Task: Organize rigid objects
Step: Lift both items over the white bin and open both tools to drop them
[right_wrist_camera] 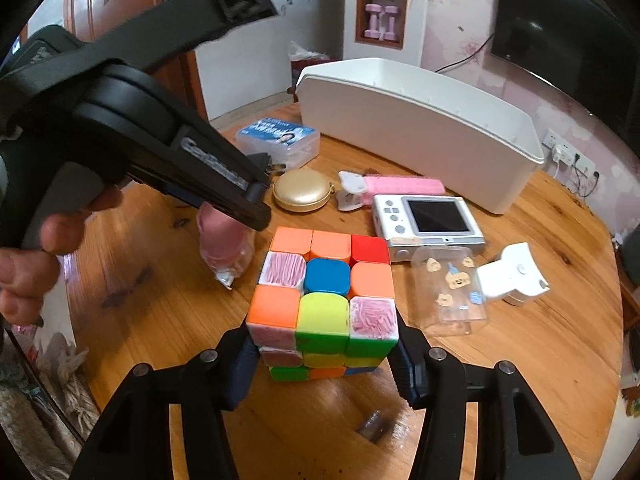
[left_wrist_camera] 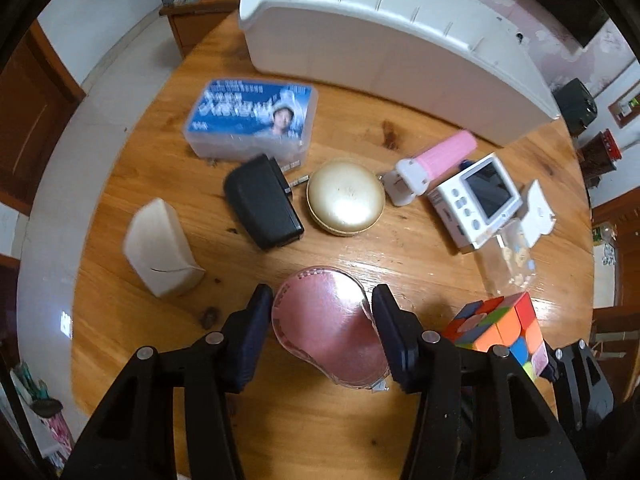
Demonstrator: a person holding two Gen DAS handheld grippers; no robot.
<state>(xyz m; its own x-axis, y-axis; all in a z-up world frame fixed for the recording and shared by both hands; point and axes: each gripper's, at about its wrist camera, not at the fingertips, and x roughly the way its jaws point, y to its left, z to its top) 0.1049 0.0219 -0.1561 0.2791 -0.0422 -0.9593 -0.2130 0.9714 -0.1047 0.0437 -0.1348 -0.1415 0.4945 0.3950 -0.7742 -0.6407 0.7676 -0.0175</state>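
Observation:
In the left wrist view my left gripper (left_wrist_camera: pixel 322 300) is shut on a pink pad in a clear plastic packet (left_wrist_camera: pixel 328 332), one pad pressing each side. From the right wrist view that packet (right_wrist_camera: pixel 224 248) hangs under the left gripper's tip, just above the wooden table (right_wrist_camera: pixel 160 304). My right gripper (right_wrist_camera: pixel 322 340) is shut on a colourful puzzle cube (right_wrist_camera: pixel 324 304) that rests on the table, its pads against the cube's left and right faces. The cube (left_wrist_camera: pixel 500 328) also shows at the lower right of the left wrist view.
A long white bin (left_wrist_camera: pixel 392 48) stands at the table's far side. Before it lie a clear box with a blue lid (left_wrist_camera: pixel 252 120), a black charger (left_wrist_camera: pixel 260 204), a gold round case (left_wrist_camera: pixel 346 196), a pink-and-white brush (left_wrist_camera: pixel 432 160), a white handheld device (left_wrist_camera: pixel 476 200), a clear sleeve (left_wrist_camera: pixel 508 260) and a pale wedge (left_wrist_camera: pixel 160 248).

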